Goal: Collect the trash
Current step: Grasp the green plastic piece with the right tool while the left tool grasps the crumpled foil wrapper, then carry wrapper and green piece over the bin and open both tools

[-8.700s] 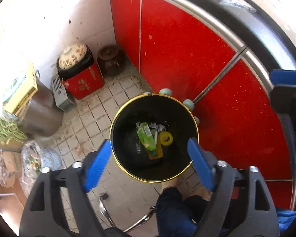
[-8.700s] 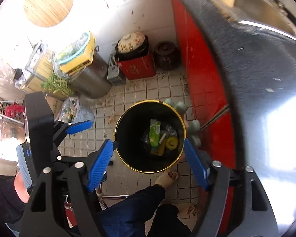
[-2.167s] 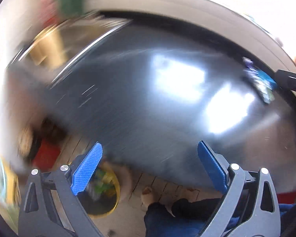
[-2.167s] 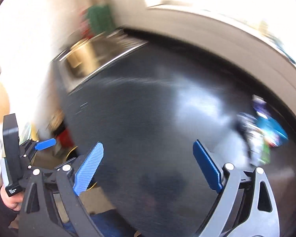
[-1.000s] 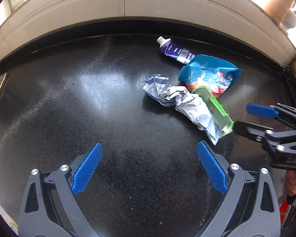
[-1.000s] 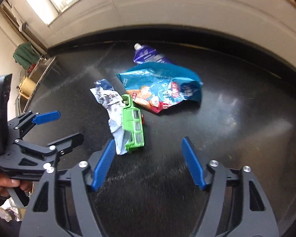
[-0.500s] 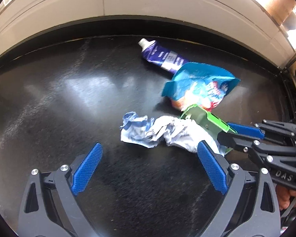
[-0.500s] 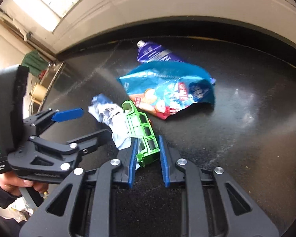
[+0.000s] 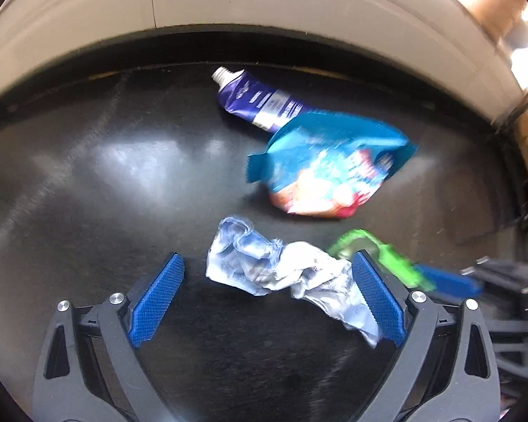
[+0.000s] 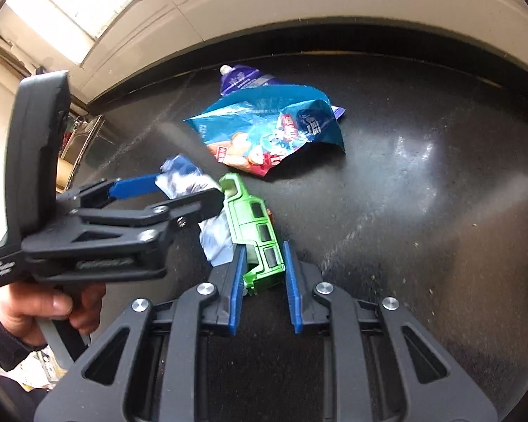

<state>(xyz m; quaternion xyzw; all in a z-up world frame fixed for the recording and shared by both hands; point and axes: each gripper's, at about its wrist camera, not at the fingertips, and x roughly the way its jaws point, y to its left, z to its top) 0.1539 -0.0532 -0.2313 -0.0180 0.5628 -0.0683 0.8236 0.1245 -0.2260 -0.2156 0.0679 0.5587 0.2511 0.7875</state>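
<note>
On the dark, glossy bench [image 10: 422, 211] lie four pieces of trash, clustered toward the far middle. The right gripper [image 10: 262, 263] points steeply down at the near end of the cluster, and its blue fingers [image 10: 236, 281] are drawn in and pinching the near end of a green plastic package [image 10: 253, 225], which reaches away from the gripper toward the far side. In the left wrist view the same green package [image 9: 373, 251] shows blurred at the right, with the right gripper's blue finger just beyond it.

The left gripper [image 9: 267, 299] hangs over a crumpled white and blue wrapper [image 9: 274, 270]. Its fingers [image 9: 156, 300] are spread wide, one on each side of the wrapper; the left one stands clear of it, and whether the right one touches it cannot be told. In the right wrist view the left gripper [image 10: 165, 195] comes in from the left, held by a hand [image 10: 49, 311] in a dark sleeve, and the wrapper [image 10: 193, 190] lies partly hidden behind it, just to the left of the green package.

Farther off lies a blue snack bag [image 10: 267, 133] with red and white print, open and flattened. Beyond it, partly under the bag's far edge, lies a purple tube [image 9: 253, 100] with a white capless neck pointing to the far left. A pale wall [image 9: 264, 3] rises behind the bench.
</note>
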